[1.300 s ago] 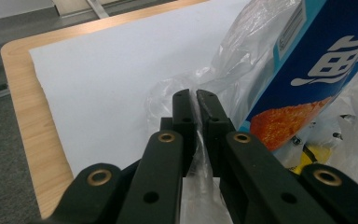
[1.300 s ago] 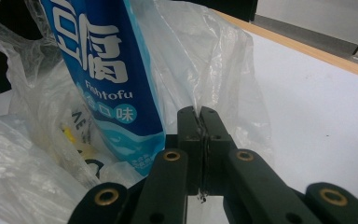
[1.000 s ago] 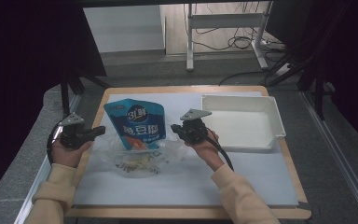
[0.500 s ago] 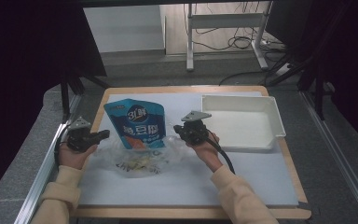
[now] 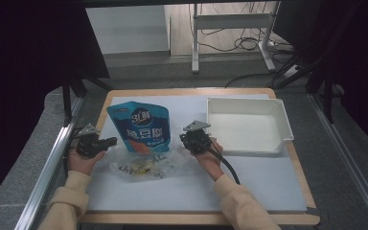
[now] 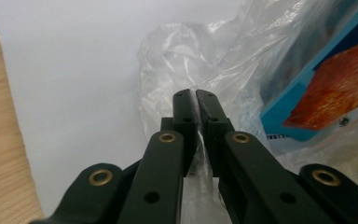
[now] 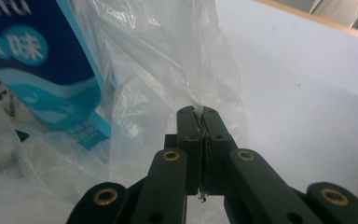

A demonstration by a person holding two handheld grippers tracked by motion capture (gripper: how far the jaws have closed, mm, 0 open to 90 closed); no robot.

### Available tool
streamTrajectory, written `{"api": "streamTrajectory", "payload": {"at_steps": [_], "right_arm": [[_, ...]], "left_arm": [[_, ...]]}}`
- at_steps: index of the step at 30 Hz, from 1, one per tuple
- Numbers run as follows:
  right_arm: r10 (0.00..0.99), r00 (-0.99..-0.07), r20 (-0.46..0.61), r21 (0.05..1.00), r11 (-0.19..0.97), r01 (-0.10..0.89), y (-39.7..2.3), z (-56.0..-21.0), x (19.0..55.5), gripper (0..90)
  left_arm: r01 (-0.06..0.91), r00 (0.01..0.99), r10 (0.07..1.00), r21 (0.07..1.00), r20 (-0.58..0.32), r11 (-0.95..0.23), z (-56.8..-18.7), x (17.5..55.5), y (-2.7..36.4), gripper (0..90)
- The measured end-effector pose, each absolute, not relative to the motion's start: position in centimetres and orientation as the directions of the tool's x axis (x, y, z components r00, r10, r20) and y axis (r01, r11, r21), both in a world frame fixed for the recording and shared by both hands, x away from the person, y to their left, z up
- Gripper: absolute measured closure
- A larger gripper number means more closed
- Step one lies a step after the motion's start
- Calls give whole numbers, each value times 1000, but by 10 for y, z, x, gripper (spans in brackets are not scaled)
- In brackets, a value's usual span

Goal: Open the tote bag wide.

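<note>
Nearest the person, two sleeved forearms come in over the tabletop [image 5: 182, 201], one gripper in each hand. Left gripper [image 5: 106, 141]: jaws pinched together on the left edge of the clear plastic bag [image 5: 143, 165], film caught between the pads. Right gripper [image 5: 188, 139]: jaws likewise clamped on the bag's right edge, a sliver of film showing in the seam. The bag lies crumpled between the two grippers, low on the white mat. The blue snack pouch [image 5: 141, 125] sits with its lower end inside the bag. Farther right, the white tray [image 5: 282, 120] stands apart from the bag.
</note>
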State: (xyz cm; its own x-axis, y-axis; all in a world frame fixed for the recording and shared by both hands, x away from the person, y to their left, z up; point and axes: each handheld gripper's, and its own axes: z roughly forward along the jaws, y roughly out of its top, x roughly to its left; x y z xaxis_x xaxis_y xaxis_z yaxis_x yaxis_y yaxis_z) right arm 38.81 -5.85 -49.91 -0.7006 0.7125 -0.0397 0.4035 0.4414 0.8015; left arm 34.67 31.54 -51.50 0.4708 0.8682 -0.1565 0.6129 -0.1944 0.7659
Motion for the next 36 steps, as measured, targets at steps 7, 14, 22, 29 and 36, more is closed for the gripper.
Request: {"api": "streamTrajectory", "payload": {"at_steps": [7,14,22,29,36], "right_arm": [[724,-688,-46,768,466,439,-53,-517,388,871],[729,-684,-37,735,484,476,-52,-531,390,871],[730,-682,-31,728,484,485,-53,-536,389,872],[728,-685,-25,732,480,483,-55,-537,389,872],[728,-685,-23,735,477,482,-56,-537,389,866]], "left_arm": [[635,468,869,745,-162,-203,-527,350,312,886],[654,467,868,726,-170,-210,-536,352,307,886],[679,457,872,702,-176,-214,-546,354,306,886],[685,452,873,698,-182,-210,-550,355,304,885],[685,452,873,697,-181,-210,-549,354,304,885]]}}
